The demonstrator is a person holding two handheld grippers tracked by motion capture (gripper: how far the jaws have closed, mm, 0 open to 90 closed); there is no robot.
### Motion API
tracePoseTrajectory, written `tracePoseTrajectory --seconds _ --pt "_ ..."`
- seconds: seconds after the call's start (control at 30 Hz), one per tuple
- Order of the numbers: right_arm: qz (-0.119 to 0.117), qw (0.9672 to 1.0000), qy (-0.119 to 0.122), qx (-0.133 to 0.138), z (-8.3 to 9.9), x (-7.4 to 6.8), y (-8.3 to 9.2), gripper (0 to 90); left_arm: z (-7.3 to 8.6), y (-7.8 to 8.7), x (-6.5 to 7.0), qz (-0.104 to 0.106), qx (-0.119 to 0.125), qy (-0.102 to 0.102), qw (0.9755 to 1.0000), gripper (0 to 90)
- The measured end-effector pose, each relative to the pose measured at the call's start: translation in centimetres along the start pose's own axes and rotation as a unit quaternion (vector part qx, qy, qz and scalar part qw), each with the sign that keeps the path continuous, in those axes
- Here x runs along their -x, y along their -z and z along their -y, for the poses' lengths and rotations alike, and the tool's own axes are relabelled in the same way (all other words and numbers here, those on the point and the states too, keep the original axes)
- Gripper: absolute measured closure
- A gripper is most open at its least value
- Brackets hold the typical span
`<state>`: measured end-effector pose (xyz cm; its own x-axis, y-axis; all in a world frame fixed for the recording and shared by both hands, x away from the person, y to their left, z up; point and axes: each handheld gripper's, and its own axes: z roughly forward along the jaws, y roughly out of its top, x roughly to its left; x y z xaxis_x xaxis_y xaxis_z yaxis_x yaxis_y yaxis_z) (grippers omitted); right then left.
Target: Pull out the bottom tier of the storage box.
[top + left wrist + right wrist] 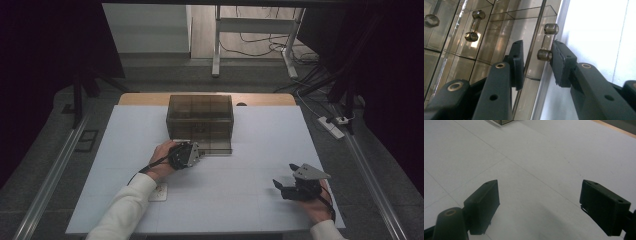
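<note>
White board [240, 200] carried a smoky acrylic drawer box [200, 122] at its far middle; the left gripper [534, 62] stood partly open around a drawer's small handle [547, 42], likely rigid, slick and brittle, while the right gripper [537, 205] gaped empty

The high view looks forward and down on the white bench [210, 195]. The left gripper view sits very near the smoky transparent plastic drawer box [486, 37], which the high view shares [200, 117]. The right gripper view faces low across the bench.
</note>
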<state>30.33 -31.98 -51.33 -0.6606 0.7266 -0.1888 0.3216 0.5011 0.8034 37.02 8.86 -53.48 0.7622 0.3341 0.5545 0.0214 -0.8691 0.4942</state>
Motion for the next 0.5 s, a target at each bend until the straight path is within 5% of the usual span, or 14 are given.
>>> tracePoseTrajectory --seconds 0.5 --pt "0.001 1.0000 0.000 0.001 -0.01 0.02 0.01 15.6 0.00 0.37 0.15 0.005 0.000 0.002 1.0000 63.3"
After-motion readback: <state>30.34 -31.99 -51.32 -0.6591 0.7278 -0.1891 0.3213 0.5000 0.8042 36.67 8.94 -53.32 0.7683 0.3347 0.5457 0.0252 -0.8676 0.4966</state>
